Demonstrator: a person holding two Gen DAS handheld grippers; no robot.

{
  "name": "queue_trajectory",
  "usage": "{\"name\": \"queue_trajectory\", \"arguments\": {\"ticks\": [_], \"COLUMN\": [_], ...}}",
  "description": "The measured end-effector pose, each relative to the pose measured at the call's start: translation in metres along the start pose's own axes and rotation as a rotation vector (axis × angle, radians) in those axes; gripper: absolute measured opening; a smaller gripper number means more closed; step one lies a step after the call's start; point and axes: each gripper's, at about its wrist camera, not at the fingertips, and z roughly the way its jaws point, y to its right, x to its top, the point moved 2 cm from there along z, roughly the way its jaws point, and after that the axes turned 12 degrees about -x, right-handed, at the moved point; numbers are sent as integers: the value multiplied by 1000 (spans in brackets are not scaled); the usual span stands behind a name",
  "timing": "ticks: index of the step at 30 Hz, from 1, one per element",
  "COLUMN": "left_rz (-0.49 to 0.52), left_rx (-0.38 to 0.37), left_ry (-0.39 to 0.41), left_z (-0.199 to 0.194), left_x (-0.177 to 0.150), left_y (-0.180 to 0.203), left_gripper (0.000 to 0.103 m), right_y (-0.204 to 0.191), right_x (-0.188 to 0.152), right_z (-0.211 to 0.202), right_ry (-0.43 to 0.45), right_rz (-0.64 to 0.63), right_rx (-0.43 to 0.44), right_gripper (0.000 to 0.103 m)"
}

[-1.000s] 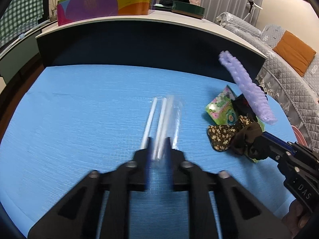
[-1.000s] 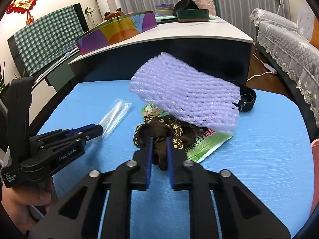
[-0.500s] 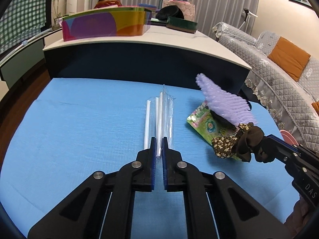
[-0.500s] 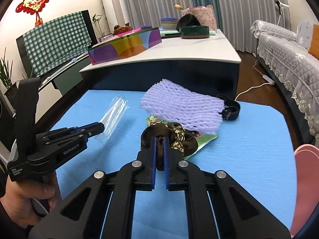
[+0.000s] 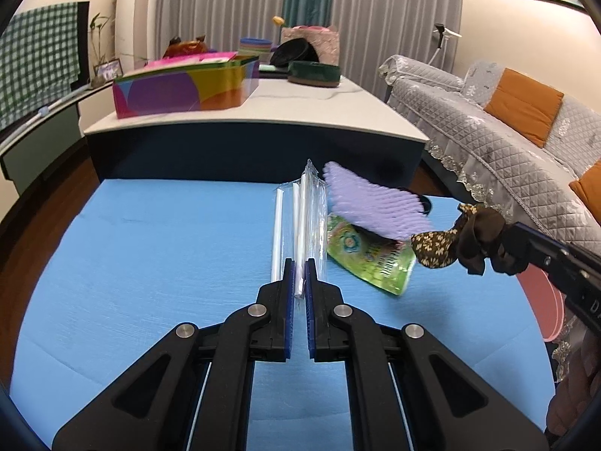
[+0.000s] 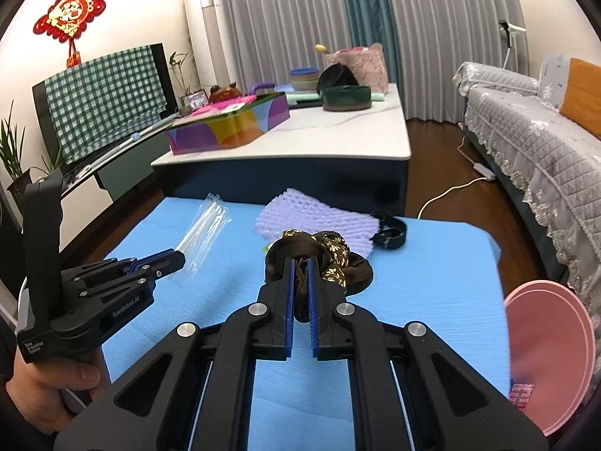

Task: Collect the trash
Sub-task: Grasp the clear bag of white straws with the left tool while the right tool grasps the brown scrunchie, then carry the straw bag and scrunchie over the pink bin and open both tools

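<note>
Left gripper clenched on a clear packet of straws held above the blue table, right gripper clenched on a brown scrunchie, purple foam net left on the table.

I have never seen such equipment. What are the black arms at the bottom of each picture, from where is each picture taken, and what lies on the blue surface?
There is no robot here. A person holds one hand-held tool in each hand, and each carries a camera looking forward along its two fingers, so the black arms are the tool itself.

In the left view, the left tool is shut on a clear plastic packet of white straws. In the right view, the right tool is shut on a brown flowered hair scrunchie.

On the blue mat lie a green snack wrapper, a purple foam net and a black band. A pink bin stands beside the mat.
</note>
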Motion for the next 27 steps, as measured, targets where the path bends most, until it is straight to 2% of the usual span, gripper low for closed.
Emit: {"name": "queue_trajectory", "arguments": {"ticks": [12,27], "left_rz": [36,75], "left_rx": [-24,-65], "left_ry": [21,28], "left_z": [-17,-13], "left_x": [-2,0], "left_y": [21,50], "left_gripper": [5,5], "right_y": [26,61], "right_x": [2,2], "right_z": [-32,-50], "right_ry": [46,71], "right_rz": [17,63], "right_rx": [-52,-115], "right_gripper": [7,7]}}
